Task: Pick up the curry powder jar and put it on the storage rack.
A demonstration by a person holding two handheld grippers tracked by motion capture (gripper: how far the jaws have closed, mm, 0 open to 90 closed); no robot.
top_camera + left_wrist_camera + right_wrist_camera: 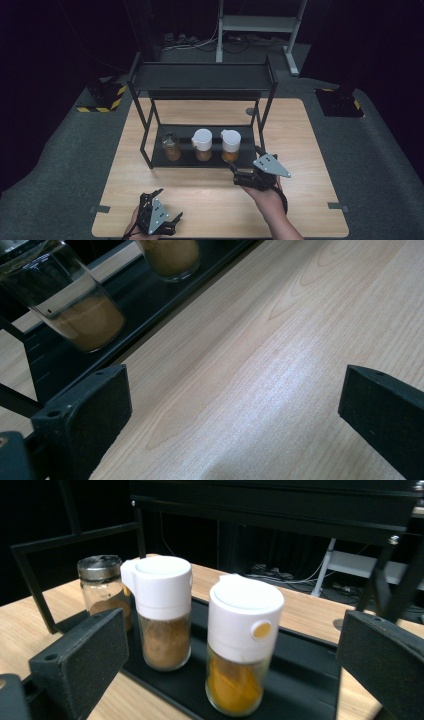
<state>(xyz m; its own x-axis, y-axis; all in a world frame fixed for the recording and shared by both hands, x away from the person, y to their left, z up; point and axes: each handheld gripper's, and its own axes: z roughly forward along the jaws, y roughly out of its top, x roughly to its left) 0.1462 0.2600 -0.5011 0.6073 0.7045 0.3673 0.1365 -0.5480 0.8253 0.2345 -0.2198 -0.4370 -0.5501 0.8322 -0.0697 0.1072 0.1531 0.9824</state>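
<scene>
A person is sitting at a pale wooden tabletop (310, 150), working with a hand-held gripper in each hand. At the middle of the tabletop a black two-tier metal rack (200, 77) is standing, and three spice jars are lined up on its low bottom shelf (160, 156), side by side but not touching — placed along the shelf's front edge, so each is easy to reach from the person's side.

The right hand-held gripper (243, 176) is hovering just in front of the rack's right end, its jaws spread wide and holding nothing. In the right gripper view it is pointing at the nearest jar, a white-capped jar of yellow powder (244, 650), which is sitting upright between the two jaws' line of sight; this looks like the jar being lined up for a grasp, with the jaws opened wide enough to pass around its body. Beside it are standing a white-capped jar of brown powder (163, 611) and, farthest off, a metal-lidded glass jar (104, 587).

The left hand-held gripper (167, 207) is resting low near the tabletop's front edge, well apart from the rack, jaws also spread and empty — it seems to be waiting out of the way. Its own view is looking across bare wood towards the shelf.
</scene>
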